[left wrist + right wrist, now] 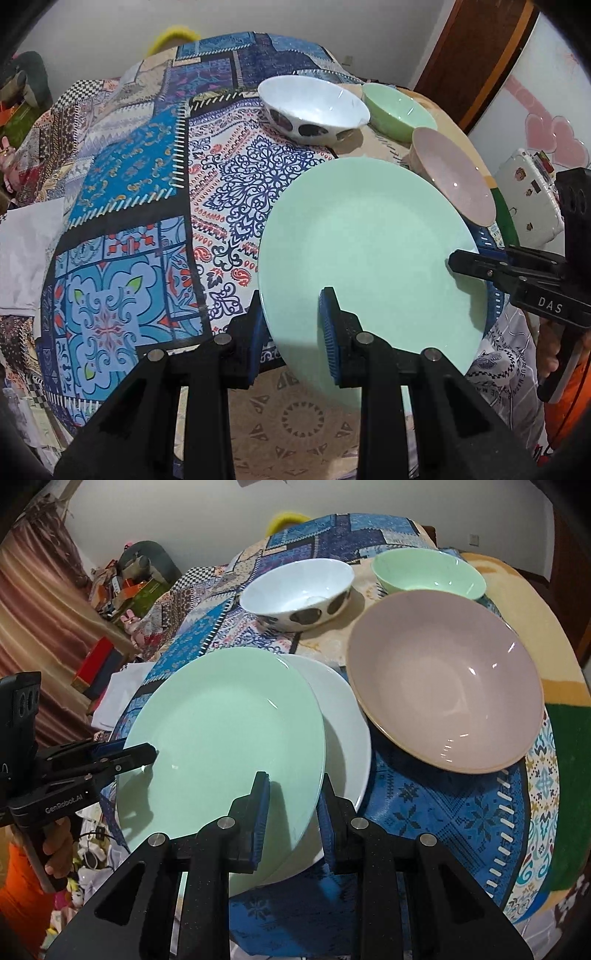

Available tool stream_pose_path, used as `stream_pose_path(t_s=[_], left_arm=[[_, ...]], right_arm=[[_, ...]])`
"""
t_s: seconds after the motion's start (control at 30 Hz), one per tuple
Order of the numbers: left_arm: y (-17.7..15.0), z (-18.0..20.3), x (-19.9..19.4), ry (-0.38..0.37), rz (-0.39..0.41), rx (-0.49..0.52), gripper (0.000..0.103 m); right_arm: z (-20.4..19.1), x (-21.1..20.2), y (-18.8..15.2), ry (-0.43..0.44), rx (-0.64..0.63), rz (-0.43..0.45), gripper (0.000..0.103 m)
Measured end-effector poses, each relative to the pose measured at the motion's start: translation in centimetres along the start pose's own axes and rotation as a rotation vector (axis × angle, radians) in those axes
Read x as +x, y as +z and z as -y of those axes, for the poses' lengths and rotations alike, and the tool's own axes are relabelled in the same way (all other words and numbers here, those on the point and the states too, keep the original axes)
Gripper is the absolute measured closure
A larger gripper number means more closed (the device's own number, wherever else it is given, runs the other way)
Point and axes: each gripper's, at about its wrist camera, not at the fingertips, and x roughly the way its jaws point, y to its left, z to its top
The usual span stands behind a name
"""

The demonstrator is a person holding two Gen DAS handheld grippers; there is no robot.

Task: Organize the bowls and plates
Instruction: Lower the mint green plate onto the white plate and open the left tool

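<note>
We see the green plate (369, 251) gripped at two rim points: left gripper (295, 332) pinches its near edge, one pad above, one beneath; right gripper (293, 812) likewise clamps the rim. The plate sits tilted just above the white plate (345, 716), near the pink bowl (443, 679).

"DAS" in white letters on the right tool's (452, 260) black body, right edge of left wrist view. "GenRobot.AI" in white on the left tool's (153, 751) black body, left edge of right wrist view.
</note>
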Motion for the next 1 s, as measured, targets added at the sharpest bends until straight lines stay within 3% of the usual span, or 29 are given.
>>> stream_pose_path(t_s=[0.37, 0.67, 0.77, 1.0], left_arm=[[1.1, 0.4, 2.0, 0.015, -0.022, 0.013, 0.073], [1.4, 1.1, 2.6, 0.091, -0.005, 0.076, 0.073], [1.3, 1.4, 2.5, 0.038, -0.011, 0.086, 0.074], [1.0, 2.9, 2.8, 0.047, -0.009, 0.122, 0.074]], right_arm=[[0.8, 0.2, 0.1, -0.007, 0.024, -0.006, 0.080], [0.5, 0.1, 0.1, -0.025, 0.002, -0.004, 0.080], [0.4, 0.2, 0.2, -0.024, -0.001, -0.009, 0.080], [0.0, -0.3, 0.3, -0.076, -0.032, 0.008, 0.079]])
